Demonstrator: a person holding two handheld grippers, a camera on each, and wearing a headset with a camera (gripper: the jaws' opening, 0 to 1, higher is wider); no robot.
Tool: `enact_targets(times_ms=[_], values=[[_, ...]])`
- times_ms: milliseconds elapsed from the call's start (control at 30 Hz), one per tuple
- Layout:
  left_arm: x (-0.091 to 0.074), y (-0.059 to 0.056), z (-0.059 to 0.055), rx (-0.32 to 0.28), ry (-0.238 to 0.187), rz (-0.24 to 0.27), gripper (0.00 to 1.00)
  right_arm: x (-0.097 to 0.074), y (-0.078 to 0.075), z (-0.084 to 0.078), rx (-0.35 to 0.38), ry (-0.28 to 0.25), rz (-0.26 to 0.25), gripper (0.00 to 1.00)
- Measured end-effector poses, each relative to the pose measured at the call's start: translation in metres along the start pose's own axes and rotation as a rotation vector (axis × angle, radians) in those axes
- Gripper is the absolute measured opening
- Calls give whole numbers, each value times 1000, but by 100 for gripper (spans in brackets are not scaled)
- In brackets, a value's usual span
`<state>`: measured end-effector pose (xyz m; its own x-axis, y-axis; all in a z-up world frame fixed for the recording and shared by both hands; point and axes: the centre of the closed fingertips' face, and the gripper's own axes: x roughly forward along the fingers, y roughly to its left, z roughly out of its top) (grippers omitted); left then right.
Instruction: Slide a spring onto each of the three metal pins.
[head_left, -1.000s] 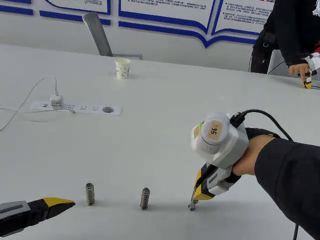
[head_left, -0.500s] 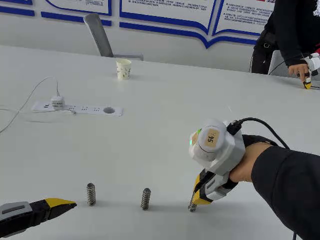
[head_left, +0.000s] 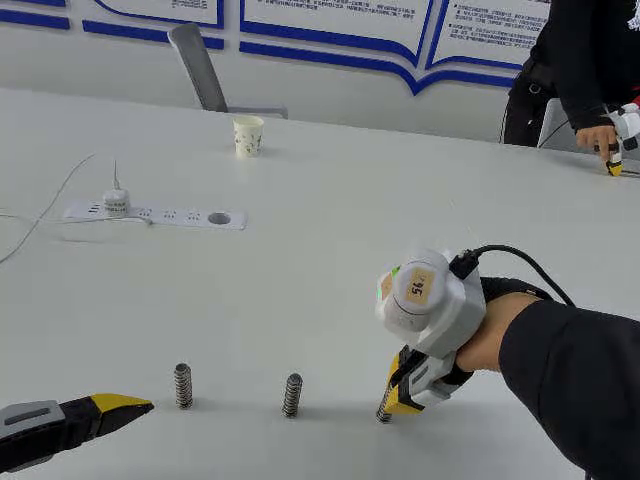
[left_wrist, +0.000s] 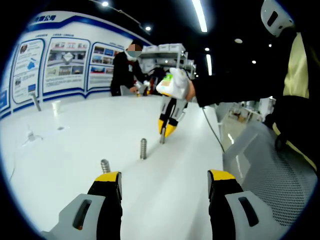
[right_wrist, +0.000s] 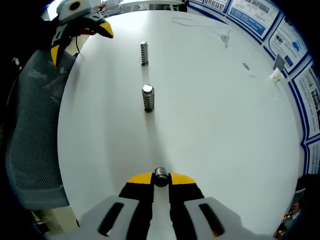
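Three short pins stand in a row near the table's front edge. The left pin (head_left: 183, 385) and the middle pin (head_left: 292, 394) each carry a coiled spring. My right gripper (head_left: 397, 398) points down over the right pin (head_left: 384, 408) and is shut on the spring there. In the right gripper view its yellow-tipped jaws pinch the spring's round top (right_wrist: 160, 176), with the middle pin (right_wrist: 148, 97) and the far pin (right_wrist: 144, 52) beyond. My left gripper (head_left: 135, 406) hovers low at the left, open and holding nothing. The left gripper view shows the left gripper (left_wrist: 165, 181) facing the pin row (left_wrist: 143, 148).
A paper cup (head_left: 248, 134) stands far back on the white table (head_left: 330, 230). A power strip (head_left: 160, 215) with a plugged charger and cable lies at the left. Behind the cup is a grey chair (head_left: 198, 62). Another person (head_left: 585, 60) works at the far right corner.
My right gripper has sunk a little toward the table over the right pin, still shut on the spring. The left gripper has stayed put.
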<state>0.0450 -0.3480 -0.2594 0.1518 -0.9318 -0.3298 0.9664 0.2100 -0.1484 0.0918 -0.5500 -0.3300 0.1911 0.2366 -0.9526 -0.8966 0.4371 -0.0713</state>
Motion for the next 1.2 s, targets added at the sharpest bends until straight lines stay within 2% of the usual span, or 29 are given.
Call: enact_targets(times_ms=[267, 600, 800, 900, 1100, 1200], values=[[-1, 1, -1, -4, 1, 5, 71, 0, 0, 0, 1, -10, -3, 16], [-2, 5, 0, -7, -4, 19, 73, -10, -5, -4, 32, -49, -23, 21], [-5, 10, 0, -10, -8, 35, 74, -21, -5, -8, 49, -87, -45, 25], [-7, 13, 1, -12, -10, 45, 75, -29, -4, -7, 74, -130, -49, 27], [-10, 18, 2, -13, -12, 61, 77, -42, -3, -15, 103, -174, -76, 29], [-12, 20, 2, -13, -13, 68, 77, -48, 0, -18, 134, -218, -86, 30]])
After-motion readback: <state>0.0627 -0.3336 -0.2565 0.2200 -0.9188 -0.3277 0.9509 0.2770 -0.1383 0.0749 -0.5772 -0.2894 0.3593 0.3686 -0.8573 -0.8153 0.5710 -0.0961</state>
